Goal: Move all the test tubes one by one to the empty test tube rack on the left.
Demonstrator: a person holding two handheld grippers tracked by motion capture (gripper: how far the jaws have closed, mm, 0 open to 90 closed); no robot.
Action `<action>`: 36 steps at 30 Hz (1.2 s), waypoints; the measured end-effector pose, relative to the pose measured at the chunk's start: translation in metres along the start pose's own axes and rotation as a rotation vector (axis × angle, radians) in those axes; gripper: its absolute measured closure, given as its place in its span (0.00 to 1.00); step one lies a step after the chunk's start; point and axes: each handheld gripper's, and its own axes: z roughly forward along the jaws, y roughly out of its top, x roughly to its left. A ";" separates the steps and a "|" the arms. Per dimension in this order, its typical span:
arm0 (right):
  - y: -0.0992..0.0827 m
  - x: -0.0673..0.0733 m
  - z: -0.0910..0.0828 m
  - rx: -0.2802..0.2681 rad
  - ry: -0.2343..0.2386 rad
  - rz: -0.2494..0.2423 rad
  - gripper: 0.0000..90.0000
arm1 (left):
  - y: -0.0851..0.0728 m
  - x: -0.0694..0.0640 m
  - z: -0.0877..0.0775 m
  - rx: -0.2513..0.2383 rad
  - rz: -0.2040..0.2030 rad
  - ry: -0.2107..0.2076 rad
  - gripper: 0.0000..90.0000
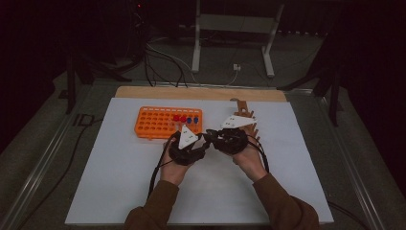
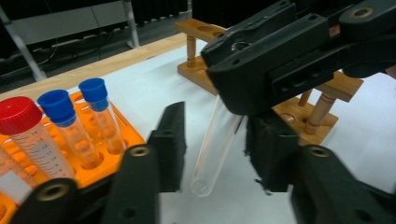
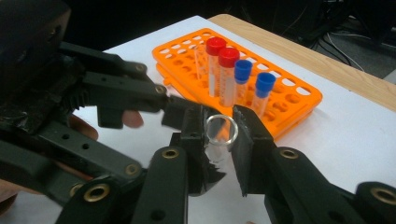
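One clear, uncapped plastic test tube (image 3: 220,135) is pinched near its open mouth between the black jaws of the right gripper (image 3: 219,140), which are closed on it. In the left gripper view the same tube (image 2: 212,149) hangs tilted from that gripper, its rounded bottom just above the white table mat (image 1: 119,167). It lies in the gap between the jaws of the left gripper (image 2: 215,154); these stand partly open, and I cannot tell whether either pad touches the glassy wall.

Both hands come in from the near edge in brown sleeves, and the two grippers meet nose to nose at the middle of the mat, the left one (image 1: 187,146) angled right and the right one (image 1: 230,139) angled left.

Just beyond the left gripper sits one orange plastic tube rack (image 1: 153,122). It holds four capped tubes: two with red caps (image 3: 222,53) and two with blue caps (image 3: 254,74), all upright in its right end. To the far right stands one wooden tube stand (image 2: 327,100), its holes bare.
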 end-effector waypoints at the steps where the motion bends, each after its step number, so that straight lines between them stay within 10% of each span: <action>1: 0.000 0.001 0.000 0.001 0.002 -0.001 0.84 | 0.000 0.000 0.000 0.000 0.002 -0.005 0.72; 7: 0.000 0.001 0.001 -0.002 0.007 -0.002 0.84 | -0.001 -0.002 -0.001 -0.002 0.025 -0.023 0.84; 20: 0.000 -0.007 -0.004 -0.046 -0.034 0.050 0.21 | -0.002 0.007 -0.003 0.000 -0.002 0.006 0.85; 36: -0.018 -0.013 -0.015 -0.056 -0.115 0.048 0.00 | -0.002 0.033 -0.023 -0.043 -0.073 0.070 0.85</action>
